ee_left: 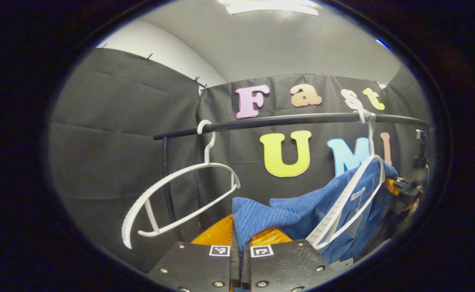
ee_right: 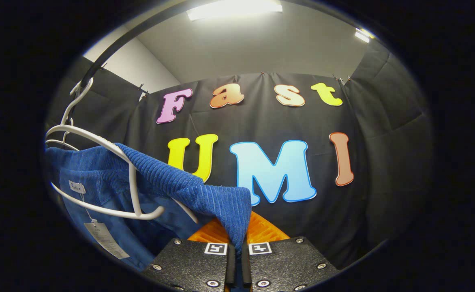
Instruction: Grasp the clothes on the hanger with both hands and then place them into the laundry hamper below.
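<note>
My left tongs and right tongs are each pinched narrow on the blue shirt, half off its white hanger on the rail. Grasp done, I judge; next I pull it free and lower it.

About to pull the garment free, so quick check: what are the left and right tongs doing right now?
Left tongs: closed, pinching a fold of the blue garment.
Right tongs: closed, pinching the blue garment's other side.
</note>
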The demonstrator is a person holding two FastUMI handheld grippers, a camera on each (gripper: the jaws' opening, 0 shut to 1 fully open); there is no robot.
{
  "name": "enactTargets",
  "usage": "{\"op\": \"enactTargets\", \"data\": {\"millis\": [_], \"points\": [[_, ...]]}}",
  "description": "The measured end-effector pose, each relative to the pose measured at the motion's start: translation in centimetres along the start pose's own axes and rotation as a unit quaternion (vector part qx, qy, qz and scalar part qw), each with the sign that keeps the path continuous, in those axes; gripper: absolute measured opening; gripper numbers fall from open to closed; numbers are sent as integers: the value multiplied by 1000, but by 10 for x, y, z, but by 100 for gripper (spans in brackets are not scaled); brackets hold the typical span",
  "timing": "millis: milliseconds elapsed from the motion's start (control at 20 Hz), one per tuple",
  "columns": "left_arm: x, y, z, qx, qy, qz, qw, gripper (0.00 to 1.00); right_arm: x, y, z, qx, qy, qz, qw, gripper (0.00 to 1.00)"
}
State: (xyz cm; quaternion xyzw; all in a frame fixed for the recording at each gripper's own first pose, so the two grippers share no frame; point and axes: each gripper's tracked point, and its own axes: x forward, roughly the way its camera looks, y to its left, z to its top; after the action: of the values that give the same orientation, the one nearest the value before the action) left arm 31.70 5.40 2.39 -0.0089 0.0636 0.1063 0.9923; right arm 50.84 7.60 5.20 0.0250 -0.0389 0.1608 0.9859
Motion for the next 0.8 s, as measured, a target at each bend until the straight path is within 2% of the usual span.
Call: {"op": "enactTargets", "data": {"millis": [150,200,300,400,500,600,650,700,800], "points": [[5,6,8,-2,-8,-3,1000,3,4,-3,14,10,-19,-1,1000,5],[7,8,12,4,-12,-1,1000,0,8,-3,22,4,-30,-2,1000,5],[8,8,22,11,-21,1,1000,3,11,-1,26,-5,-38,-2,999,5],[7,1,35,16,-40,-2,999,0,14,0,18,2,-29,-3,1000,5],[11,-3,37,27,-47,-4,999,8,17,0,4,16,-10,-3,1000,5],[7,-6,28,33,-40,-6,999,3,16,1,-9,19,5,0,1000,5],[6,-6,24,26,-36,-7,999,3,12,1,-15,16,11,2,1000,5],[5,-5,22,14,-35,-8,999,8,9,2,-18,13,13,3,1000,5],[7,-2,20,1,-38,-8,999,8,4,4,-24,9,17,8,1000,5]]}}
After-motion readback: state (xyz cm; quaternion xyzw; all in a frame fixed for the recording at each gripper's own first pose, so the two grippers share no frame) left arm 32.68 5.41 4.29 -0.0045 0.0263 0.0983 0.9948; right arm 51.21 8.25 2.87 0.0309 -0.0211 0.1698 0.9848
